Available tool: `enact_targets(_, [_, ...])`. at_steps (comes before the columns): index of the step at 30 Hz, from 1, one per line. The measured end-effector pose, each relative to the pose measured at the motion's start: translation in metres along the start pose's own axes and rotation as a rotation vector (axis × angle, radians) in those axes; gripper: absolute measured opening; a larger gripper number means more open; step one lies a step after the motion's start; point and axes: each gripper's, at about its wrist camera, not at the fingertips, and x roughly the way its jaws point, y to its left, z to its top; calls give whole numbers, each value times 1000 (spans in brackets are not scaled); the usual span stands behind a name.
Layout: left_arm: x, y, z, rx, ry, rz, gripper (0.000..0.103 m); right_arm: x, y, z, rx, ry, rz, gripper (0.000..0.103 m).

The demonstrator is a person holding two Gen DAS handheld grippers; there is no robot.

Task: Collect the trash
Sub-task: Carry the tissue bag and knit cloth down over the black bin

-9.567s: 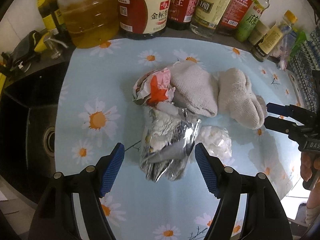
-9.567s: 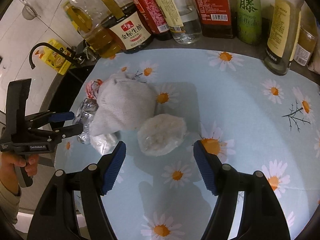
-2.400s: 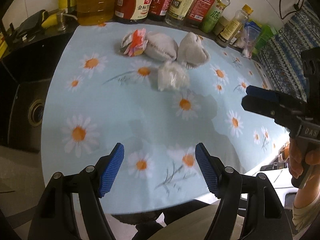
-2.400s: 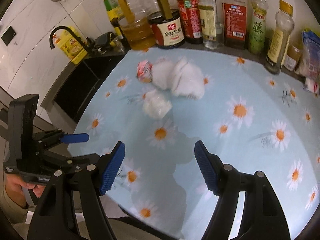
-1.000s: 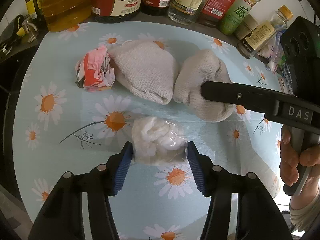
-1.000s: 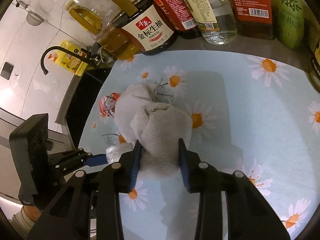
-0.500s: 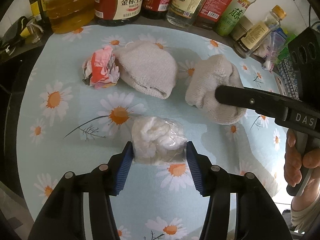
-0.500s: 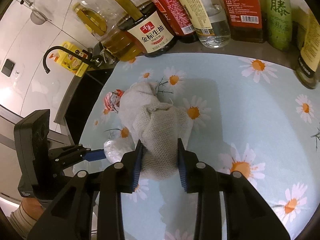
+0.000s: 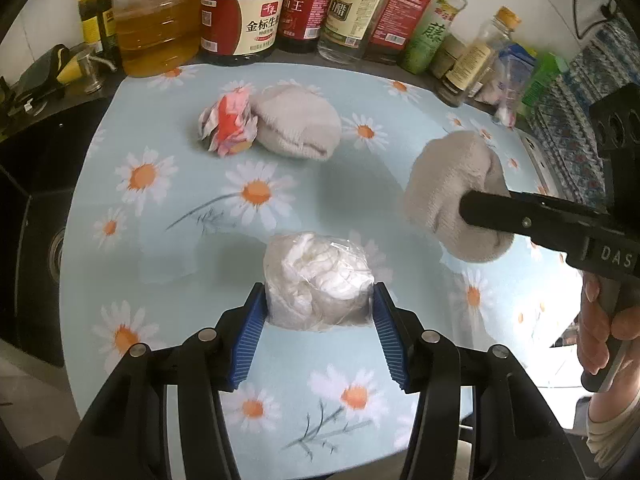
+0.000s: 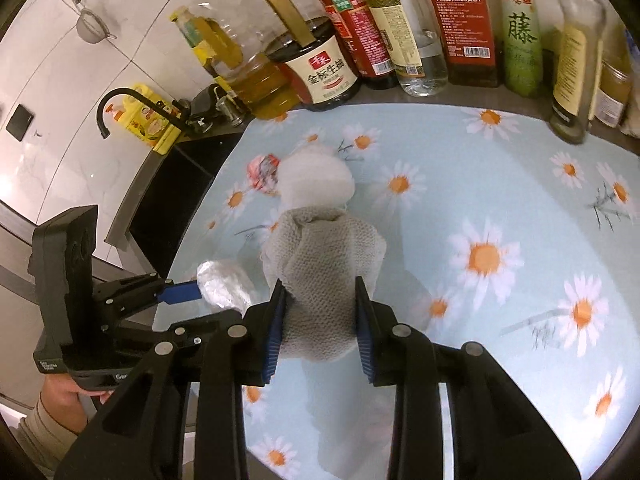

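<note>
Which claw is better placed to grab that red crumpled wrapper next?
Neither is free: the left claw grips the plastic wad, the right a cloth. Once emptied, probably left; the wrapper lies on its side.

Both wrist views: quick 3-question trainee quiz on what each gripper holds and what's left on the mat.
1. True or false: the left gripper is clamped on the plastic-wrapped tissue wad.
2. What does the right gripper hold?
3. Which lies beside the red-and-white wrapper on the daisy mat? A) a bottle B) the other knit cloth bundle C) a spoon

Key: 1 true; 2 a grey knit cloth bundle; 3 B.
</note>
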Motion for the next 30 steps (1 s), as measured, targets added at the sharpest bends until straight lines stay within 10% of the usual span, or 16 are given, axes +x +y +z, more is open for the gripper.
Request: enact_targets(30, [-60,37,-164,22,-18,-82,51,-5,128,-180,4,67,-45,33])
